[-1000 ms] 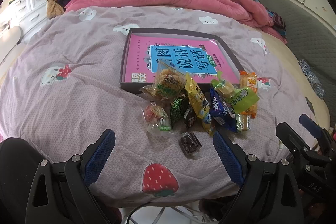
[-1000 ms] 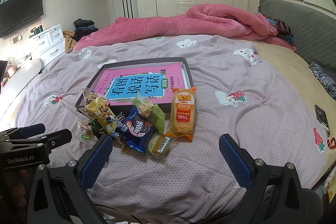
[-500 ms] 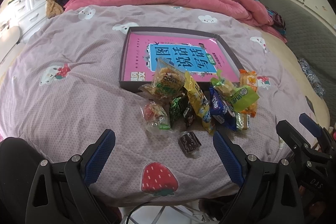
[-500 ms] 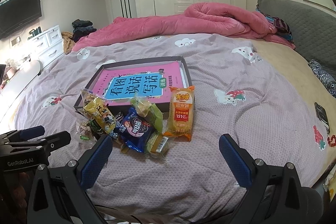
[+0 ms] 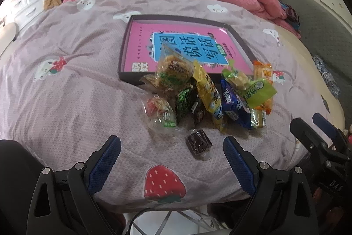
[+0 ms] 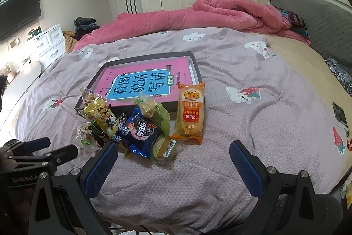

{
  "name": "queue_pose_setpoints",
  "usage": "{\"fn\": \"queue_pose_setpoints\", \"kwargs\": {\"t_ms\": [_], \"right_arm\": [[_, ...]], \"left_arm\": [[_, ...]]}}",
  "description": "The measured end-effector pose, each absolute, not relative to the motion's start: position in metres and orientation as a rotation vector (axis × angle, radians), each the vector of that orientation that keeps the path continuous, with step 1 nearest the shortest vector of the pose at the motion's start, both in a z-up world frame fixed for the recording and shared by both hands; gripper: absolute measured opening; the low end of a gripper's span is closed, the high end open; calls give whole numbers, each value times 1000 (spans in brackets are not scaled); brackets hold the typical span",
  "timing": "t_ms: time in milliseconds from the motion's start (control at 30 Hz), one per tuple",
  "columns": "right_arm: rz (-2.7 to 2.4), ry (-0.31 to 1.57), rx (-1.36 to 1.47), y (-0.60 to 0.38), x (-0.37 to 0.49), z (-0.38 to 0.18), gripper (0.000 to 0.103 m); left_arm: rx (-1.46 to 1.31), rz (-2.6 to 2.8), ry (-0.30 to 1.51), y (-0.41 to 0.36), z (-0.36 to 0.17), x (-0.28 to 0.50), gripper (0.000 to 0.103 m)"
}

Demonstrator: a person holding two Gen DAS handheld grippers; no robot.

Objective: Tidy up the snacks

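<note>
A pile of wrapped snacks (image 5: 206, 94) lies on the purple bedspread in front of a shallow dark box (image 5: 129, 36) that holds a pink and blue book (image 5: 184, 47). A small dark brown snack (image 5: 198, 142) lies apart, nearest my left gripper (image 5: 171, 151), which is open and empty above the bed's front edge. In the right wrist view the pile (image 6: 136, 124) includes an orange rice-cracker pack (image 6: 190, 113) and a blue pack (image 6: 140, 131). My right gripper (image 6: 173, 155) is open and empty just short of the pile.
A pink quilt (image 6: 198, 12) is heaped at the far side of the bed. A grey headboard (image 6: 319, 14) runs along the right. White drawers (image 6: 48, 41) stand to the left. A dark phone-like object (image 6: 340, 116) lies near the bed's right edge.
Both grippers have moved slightly forward and lower toward the snacks. Nothing on the bed has moved.
</note>
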State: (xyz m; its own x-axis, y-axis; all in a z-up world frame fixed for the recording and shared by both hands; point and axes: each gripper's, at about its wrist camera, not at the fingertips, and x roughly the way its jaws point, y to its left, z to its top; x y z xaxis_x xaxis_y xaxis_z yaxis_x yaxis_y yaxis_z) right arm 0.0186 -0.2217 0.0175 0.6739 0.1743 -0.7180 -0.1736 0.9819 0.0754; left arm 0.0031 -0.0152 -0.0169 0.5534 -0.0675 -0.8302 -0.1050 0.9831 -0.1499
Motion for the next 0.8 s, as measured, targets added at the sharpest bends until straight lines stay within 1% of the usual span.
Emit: {"fn": "queue_pose_setpoints", "kwargs": {"t_ms": [333,600,700,767,800], "right_arm": [[192,869,26,-226,32,2,102],[163,981,73,-234,49,-23,102],[156,1007,97,-235,55,-29,102],[157,1020,105,-234,59,-33,102],[158,1024,107,-234,60,-34,102]], "left_arm": [[-232,-59,1048,-22,-38,13,94],[-237,-106,1082,-30,-52,23,94],[-243,-109,1092,-31,-55,28,93],[-240,-111,1097,-31,-58,32,91],[-239,-114,1098,-32,-58,33,88]]}}
